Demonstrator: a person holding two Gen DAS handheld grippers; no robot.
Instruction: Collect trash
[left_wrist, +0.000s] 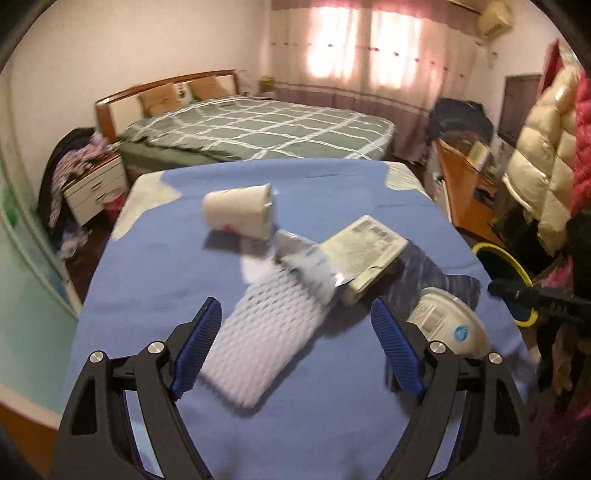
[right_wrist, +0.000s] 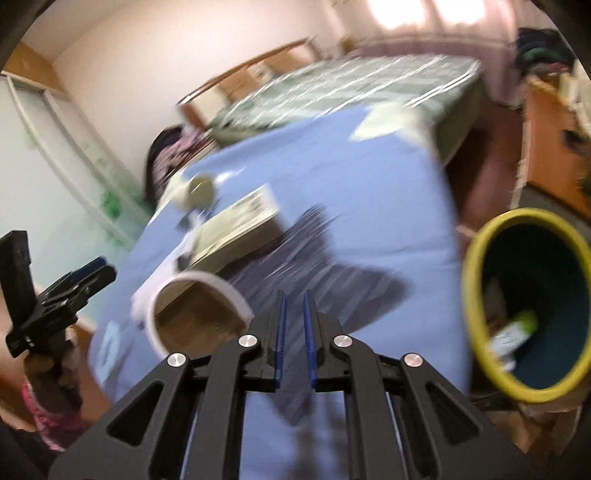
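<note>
Little of the collecting looks done. Going left to right in the left wrist view, the blue tabletop (left_wrist: 155, 266) still carries a paper cup (left_wrist: 240, 210) on its side at about 11 o'clock, a white foam net sleeve (left_wrist: 266, 332) at centre, a crumpled wrapper (left_wrist: 314, 266), a flat box (left_wrist: 369, 251) at 1 o'clock and a white bowl (left_wrist: 450, 321) at 3 o'clock. The left gripper (left_wrist: 297, 347) hovers spread, holding nothing. The right gripper (right_wrist: 294, 332) is pressed together, empty. The yellow-rimmed bin (right_wrist: 476, 280) at 3 o'clock already holds some scraps.
</note>
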